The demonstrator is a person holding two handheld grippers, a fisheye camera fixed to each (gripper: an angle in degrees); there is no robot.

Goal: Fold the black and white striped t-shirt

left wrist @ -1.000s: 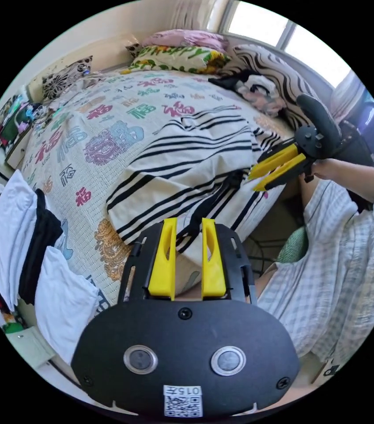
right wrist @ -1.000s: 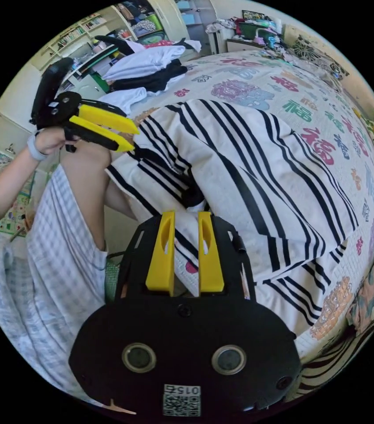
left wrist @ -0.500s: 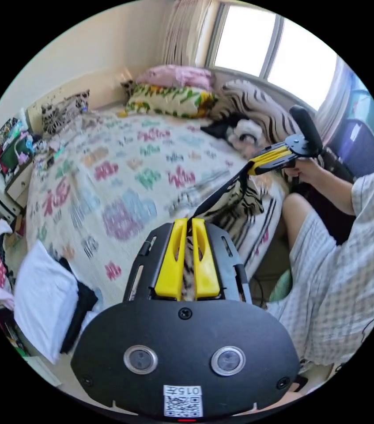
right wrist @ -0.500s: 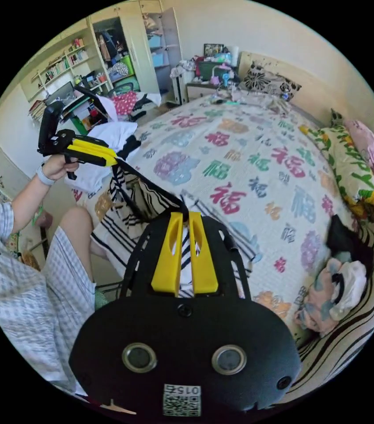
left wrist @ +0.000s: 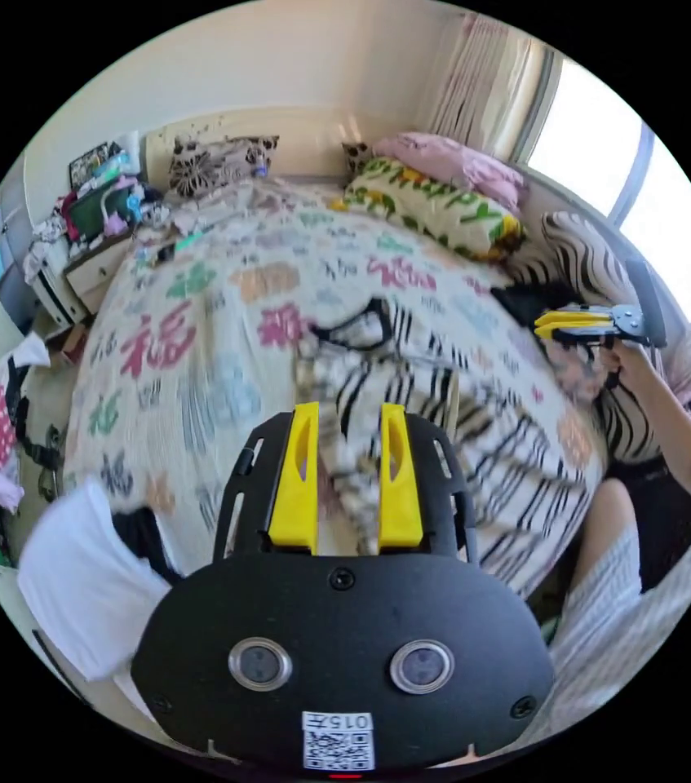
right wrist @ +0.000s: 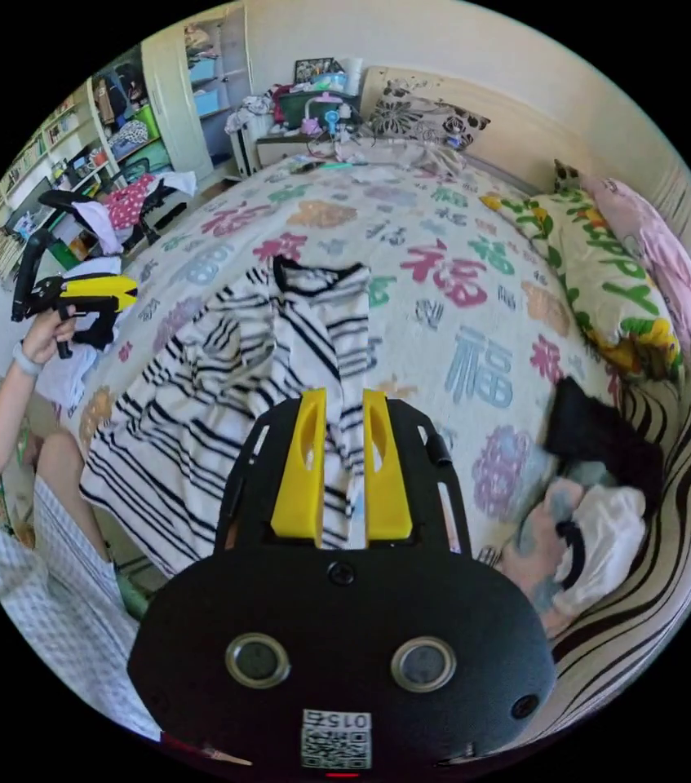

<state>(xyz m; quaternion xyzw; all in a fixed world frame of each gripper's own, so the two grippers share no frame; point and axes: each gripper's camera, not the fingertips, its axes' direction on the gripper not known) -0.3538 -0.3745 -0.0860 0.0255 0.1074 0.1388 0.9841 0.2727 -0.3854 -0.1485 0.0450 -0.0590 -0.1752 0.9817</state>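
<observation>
Bed (right wrist: 459, 269), striped t-shirt (right wrist: 223, 367), pillows (right wrist: 598, 269)

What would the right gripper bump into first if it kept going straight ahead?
Most likely the striped shirt on the bed. The right gripper points at it with jaws apart; how far off is unclear.

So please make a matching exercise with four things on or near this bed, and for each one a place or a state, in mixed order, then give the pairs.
Things:
1. striped t-shirt
2. green and yellow pillow
3. left claw
4. pink pillow

Places or states:
A. lies behind the green and yellow pillow, at the wall
B. held up beside the bed, off the cloth
C. spread on the bedcover, collar toward the headboard
D. lies along the far side of the bed, printed with letters

Pairs: 1-C, 2-D, 3-B, 4-A
</observation>
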